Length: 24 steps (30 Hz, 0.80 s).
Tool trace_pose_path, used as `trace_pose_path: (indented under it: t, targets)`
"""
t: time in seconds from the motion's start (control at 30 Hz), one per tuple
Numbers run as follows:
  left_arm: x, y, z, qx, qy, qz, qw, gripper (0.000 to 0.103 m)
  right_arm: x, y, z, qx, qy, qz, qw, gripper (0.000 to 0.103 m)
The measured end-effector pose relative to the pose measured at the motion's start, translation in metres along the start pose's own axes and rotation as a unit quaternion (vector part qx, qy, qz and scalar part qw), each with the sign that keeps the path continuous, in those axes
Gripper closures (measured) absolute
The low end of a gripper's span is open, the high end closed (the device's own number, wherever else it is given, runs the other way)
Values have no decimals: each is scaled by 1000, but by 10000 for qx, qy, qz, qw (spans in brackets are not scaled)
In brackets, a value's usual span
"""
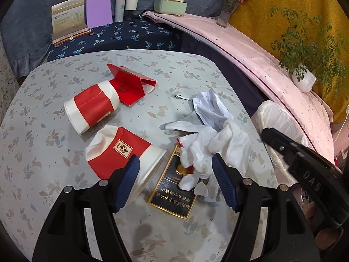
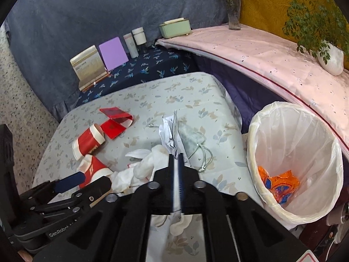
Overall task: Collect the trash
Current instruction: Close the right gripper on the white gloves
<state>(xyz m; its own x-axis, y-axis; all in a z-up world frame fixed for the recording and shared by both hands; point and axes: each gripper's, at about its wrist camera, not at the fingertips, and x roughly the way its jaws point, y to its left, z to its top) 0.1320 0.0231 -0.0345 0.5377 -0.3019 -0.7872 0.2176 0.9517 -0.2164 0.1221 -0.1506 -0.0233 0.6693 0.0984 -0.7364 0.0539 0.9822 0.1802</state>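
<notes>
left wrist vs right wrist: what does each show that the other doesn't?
Left wrist only: the black-and-gold box between the open left tongs, partly under the white gloves.
Right wrist only: the inside of the bin, with an orange wrapper at its bottom, and the grey pouch.
Both: two red cups, the red box, crumpled paper, the table.

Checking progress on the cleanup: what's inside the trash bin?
The trash bin, lined with a white bag, holds a crumpled orange wrapper. Its near wall hides the rest of the bottom.
</notes>
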Motion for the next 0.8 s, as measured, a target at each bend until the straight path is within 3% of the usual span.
trace_pose_path:
  t: [0.03, 0.1, 0.3, 0.37, 0.43, 0.8]
  targets:
    - [1, 0, -1, 20, 10, 14, 10000, 38, 4, 0, -3, -19, 55, 2, 10000, 71]
    - [2, 0, -2, 47, 29, 46, 10000, 38, 12, 1, -6, -36, 111, 27, 9999, 64]
    - [9, 7, -3, 43, 92, 168, 9998, 38, 41, 3, -11, -88, 371, 42, 9993, 55]
    - [10, 8, -3, 53, 105, 185, 9998, 38, 49, 2, -12, -103, 442, 40, 9990, 59]
    - [11, 8, -3, 50, 112, 172, 9998, 38, 52, 3, -12, -123, 504, 54, 9986, 89]
    - [19, -17, -2, 333, 120, 42, 9994, 38, 10, -8, 4, 67, 54, 308, 9995, 92]
